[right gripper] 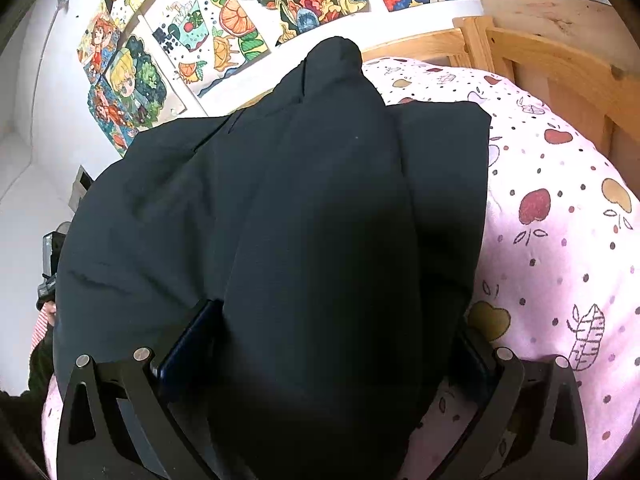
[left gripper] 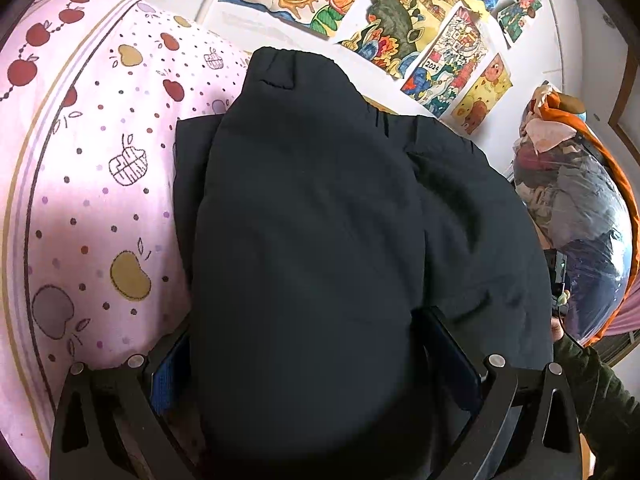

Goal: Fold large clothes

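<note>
A large dark navy padded coat (left gripper: 320, 208) lies on the pink apple-print bedsheet (left gripper: 88, 184). In the left wrist view a thick sleeve of it runs away from me between the fingers. My left gripper (left gripper: 316, 364) is closed on that sleeve, its blue pads (left gripper: 172, 376) pressed against the fabric. In the right wrist view the coat (right gripper: 256, 208) lies the same way, the other sleeve running forward. My right gripper (right gripper: 324, 352) is closed on this sleeve, a blue pad (right gripper: 188, 340) against its left side. The fingertips are hidden by cloth.
Colourful drawings (left gripper: 420, 32) cover the white wall behind the bed. A clear bag of clothes (left gripper: 576, 208) with orange trim stands at the right of the left wrist view. A wooden bed frame (right gripper: 552, 64) borders the sheet (right gripper: 560, 240) at the far right.
</note>
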